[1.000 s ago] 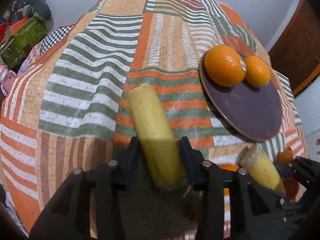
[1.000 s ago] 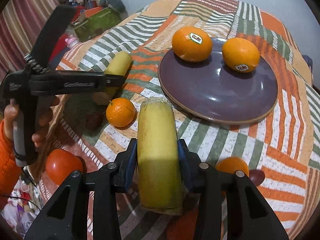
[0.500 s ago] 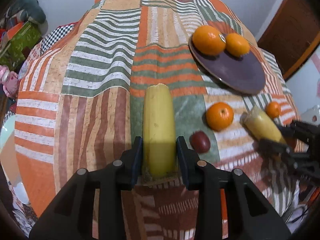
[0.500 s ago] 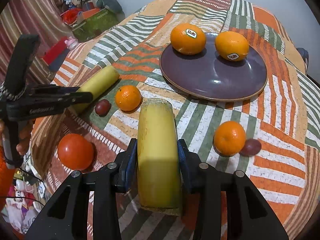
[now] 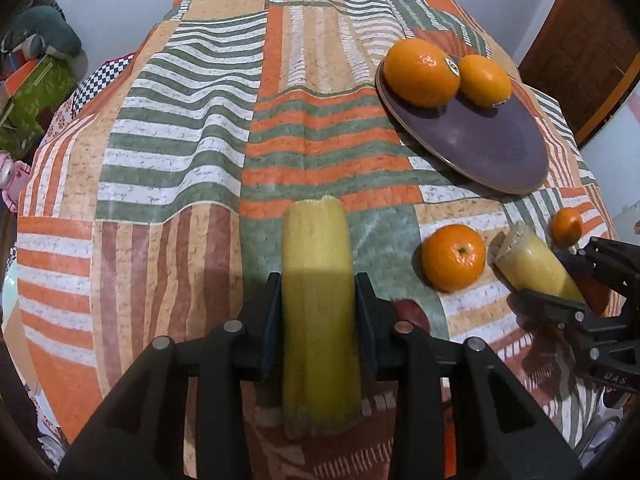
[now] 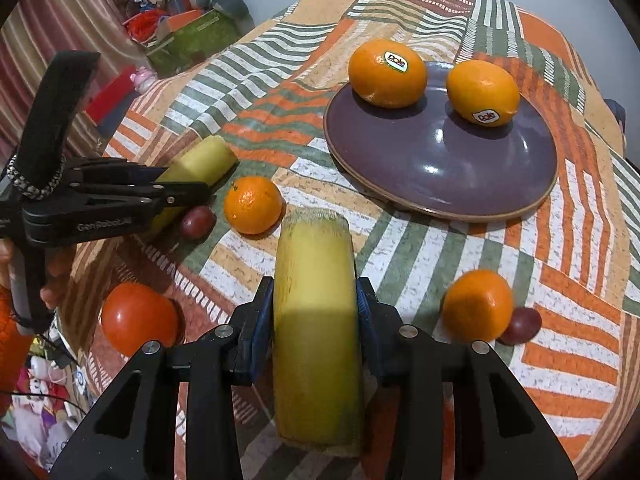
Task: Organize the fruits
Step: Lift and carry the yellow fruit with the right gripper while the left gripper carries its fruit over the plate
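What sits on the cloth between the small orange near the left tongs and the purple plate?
Nothing: in the right wrist view, only bare tablecloth separates that small orange from the purple plate.

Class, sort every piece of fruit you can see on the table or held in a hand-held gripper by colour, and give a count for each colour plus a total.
Orange: 4, two on the purple plate; two on the cloth
Yellow: 2, one in each hand-held gripper
Red: 1
Dark purple: 2
Total: 9
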### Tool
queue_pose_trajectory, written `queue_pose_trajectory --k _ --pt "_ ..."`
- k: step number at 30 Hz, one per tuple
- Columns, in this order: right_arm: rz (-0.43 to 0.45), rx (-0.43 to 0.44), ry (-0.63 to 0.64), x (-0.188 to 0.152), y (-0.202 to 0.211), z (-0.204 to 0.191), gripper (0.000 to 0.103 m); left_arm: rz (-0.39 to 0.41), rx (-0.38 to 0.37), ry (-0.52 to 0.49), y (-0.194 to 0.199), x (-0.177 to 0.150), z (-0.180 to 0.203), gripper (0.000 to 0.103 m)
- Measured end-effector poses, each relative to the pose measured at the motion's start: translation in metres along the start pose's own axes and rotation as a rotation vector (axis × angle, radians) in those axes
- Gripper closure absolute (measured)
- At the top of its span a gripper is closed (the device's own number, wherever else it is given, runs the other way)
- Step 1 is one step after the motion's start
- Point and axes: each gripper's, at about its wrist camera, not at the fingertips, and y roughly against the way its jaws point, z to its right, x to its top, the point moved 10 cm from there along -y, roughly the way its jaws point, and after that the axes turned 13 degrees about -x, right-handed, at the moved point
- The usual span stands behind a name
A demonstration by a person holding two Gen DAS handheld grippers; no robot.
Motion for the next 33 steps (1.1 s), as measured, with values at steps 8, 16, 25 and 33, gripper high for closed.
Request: queue_pose_trajectory --k 8,16,25,33 --pt "0.024 0.032 -0.029 0.003 0.005 0.004 0.067 0.025 0.011 -0.027 0.008 0.003 0.007 0.068" --pt "0.092 0.034 -0.079 0.015 0.03 0.022 0.067 0.105 -0.011 -0.04 0.043 0.02 0.021 0.068" --pt "0.204 -0.02 -0.147 0.041 0.061 0.062 0.067 0.168 -0.051 -0.085 0.062 0.05 0.057 0.069" --pt "0.253 -0.08 -0.216 0.06 0.064 0.095 0.067 0.171 -0.092 -0.136 0.052 0.071 0.093 0.069"
